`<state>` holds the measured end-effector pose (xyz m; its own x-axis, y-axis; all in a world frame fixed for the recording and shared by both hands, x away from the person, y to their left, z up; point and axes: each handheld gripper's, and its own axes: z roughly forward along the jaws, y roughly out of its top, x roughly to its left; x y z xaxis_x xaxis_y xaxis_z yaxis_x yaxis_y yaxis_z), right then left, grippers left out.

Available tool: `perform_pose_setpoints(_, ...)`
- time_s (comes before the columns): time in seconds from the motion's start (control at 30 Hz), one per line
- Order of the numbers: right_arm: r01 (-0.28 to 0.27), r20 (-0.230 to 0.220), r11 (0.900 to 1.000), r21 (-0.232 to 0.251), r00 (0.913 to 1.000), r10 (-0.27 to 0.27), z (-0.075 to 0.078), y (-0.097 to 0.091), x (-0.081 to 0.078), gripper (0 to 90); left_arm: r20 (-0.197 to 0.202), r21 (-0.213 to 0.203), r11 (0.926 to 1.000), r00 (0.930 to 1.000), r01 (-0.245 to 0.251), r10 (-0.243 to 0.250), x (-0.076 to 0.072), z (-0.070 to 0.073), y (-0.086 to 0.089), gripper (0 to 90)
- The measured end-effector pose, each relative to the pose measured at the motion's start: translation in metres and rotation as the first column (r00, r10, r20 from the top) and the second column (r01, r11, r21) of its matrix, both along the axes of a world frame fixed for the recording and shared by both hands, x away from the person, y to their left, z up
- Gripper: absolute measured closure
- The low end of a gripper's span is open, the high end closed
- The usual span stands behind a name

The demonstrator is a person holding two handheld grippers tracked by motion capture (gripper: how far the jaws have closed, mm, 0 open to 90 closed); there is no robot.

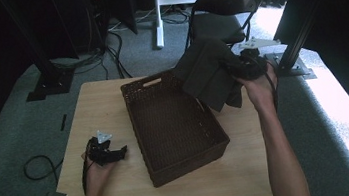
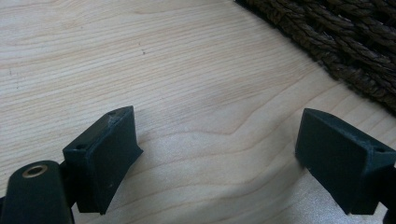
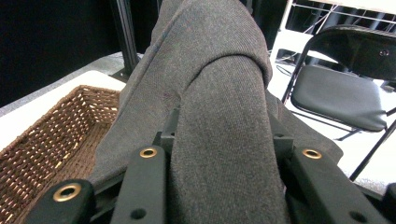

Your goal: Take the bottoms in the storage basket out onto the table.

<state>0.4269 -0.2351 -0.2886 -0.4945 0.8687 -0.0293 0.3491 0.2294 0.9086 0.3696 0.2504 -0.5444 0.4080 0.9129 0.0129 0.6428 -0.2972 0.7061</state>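
Note:
A folded dark grey cloth [image 1: 207,71] hangs in the air over the far right corner of a brown woven basket [image 1: 134,90]. My right gripper [image 1: 239,69] is shut on the cloth [image 3: 219,107], whose fold is pinched between the two jaws and drapes over them. The basket [image 3: 42,140] lies below and to the left in the right gripper view. My left gripper [image 1: 114,153] rests low over the wooden table [image 1: 93,108] left of the basket, open, with bare wood between its fingers [image 2: 105,156]. The basket's wall [image 2: 336,37] crosses the upper right of the left gripper view.
A black folding chair [image 1: 223,16] stands beyond the table's far edge, close behind the lifted cloth. Black frame posts [image 1: 300,27] rise at the right and left rear. Cables [image 1: 40,167] lie on the carpet left of the table.

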Motion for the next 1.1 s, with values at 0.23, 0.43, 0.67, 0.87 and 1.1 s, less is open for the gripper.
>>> perform_pose_setpoints(0.23, 0.015, -0.005, 0.9999, -0.003, 0.9999, -0.015, -0.005, -0.005, 0.001, 62.6, 0.0, 0.0, 1.0, 1.0, 0.0, 0.0, 0.0, 0.0, 0.0, 13.1)
perform_pose_setpoints(0.43, 0.032, -0.012, 0.9995, 0.002, 0.9994, -0.032, -0.01, -0.011, 0.004, 62.6, 0.0, 0.0, 1.0, 1.0, 0.0, 0.0, 0.0, 0.0, 0.0, 13.1)
perform_pose_setpoints(0.67, 0.046, -0.019, 0.9989, 0.001, 0.9988, -0.046, -0.017, -0.017, 0.005, 62.6, 0.001, 0.0, 1.0, 1.0, -0.001, 0.001, 0.0, 0.0, 0.0, 13.1)
perform_pose_setpoints(0.87, 0.062, -0.023, 0.9981, -0.002, 0.9978, -0.062, -0.023, -0.022, 0.007, 62.6, 0.001, 0.0, 1.0, 1.0, 0.0, 0.0, 0.0, 0.0, 0.0, 13.1)
perform_pose_setpoints(1.1, 0.08, -0.022, 0.9968, 0.003, 0.9966, -0.08, -0.029, -0.029, 0.006, 62.6, 0.001, 0.001, 1.0, 1.0, 0.0, 0.0, 0.0, 0.0, 0.0, 13.1)
